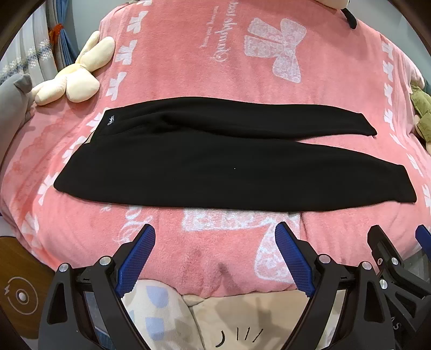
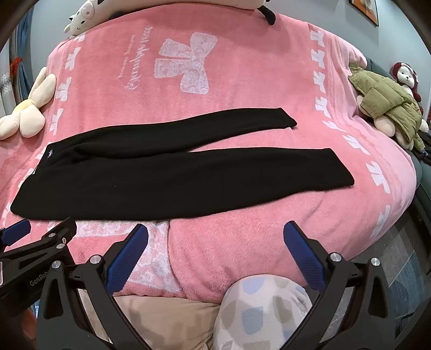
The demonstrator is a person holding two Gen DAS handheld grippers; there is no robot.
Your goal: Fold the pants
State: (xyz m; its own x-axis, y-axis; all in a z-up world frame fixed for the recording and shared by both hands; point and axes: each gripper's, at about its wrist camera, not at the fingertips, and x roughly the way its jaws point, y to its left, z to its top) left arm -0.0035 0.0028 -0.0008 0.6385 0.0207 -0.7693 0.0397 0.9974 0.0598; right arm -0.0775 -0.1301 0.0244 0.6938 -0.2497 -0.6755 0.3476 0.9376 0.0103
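Black pants (image 1: 215, 158) lie flat across a pink blanket (image 1: 188, 59), waistband at the left, both legs stretched to the right and slightly apart at the cuffs. The right wrist view shows the same pants (image 2: 150, 177). My left gripper (image 1: 215, 231) hovers open above the blanket's near edge, short of the pants, nothing between its blue pads. My right gripper (image 2: 215, 228) is also open and empty, near the lower leg's hem side. The right gripper's fingers (image 1: 382, 242) show at the left view's right edge, and the left gripper's fingers (image 2: 59, 228) at the right view's left edge.
A cream plush toy (image 1: 75, 75) lies at the blanket's left edge. A plush in an olive jacket (image 2: 388, 107) sits at the right edge, with a red-hooded doll (image 2: 404, 75) behind it. Another plush (image 2: 83, 16) rests at the bed's far end. A person's patterned knees (image 2: 264, 309) are below.
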